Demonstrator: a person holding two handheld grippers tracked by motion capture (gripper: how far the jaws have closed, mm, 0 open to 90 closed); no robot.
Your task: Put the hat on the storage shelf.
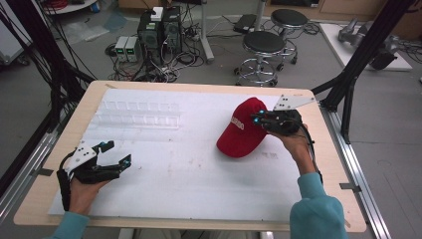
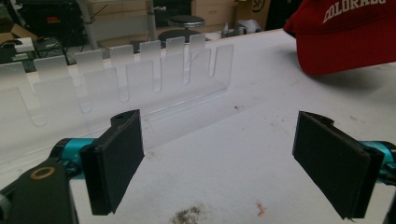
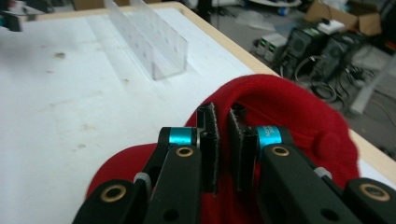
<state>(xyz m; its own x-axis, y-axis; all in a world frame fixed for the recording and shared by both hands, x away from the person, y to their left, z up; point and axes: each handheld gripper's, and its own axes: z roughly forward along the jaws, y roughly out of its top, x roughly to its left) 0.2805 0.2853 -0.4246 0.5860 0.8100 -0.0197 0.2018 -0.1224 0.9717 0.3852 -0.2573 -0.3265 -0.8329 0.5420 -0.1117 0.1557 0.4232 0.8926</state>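
Here, a red cap (image 1: 242, 129) right of centre in the high view, resting on the white table sheet (image 1: 189, 169), white lettering on its front panel. Right gripper (image 1: 261, 119) at the cap's upper right side, jaws drawn narrow; in the right gripper view, pads nearly together at centre frame with a slim gap, red fabric (image 3: 285, 107) directly behind and beneath them. Cannot tell whether any cloth is pinched between the pads. Left gripper (image 1: 115, 152) at lower left of the high view, well apart from the cap, jaws spread wide and empty above the bare sheet. In the left gripper view, cap (image 2: 345, 37) at upper right of frame. Clear slotted acrylic rack (image 1: 139, 113) at upper left of the sheet, standing upright, well apart from both grippers.
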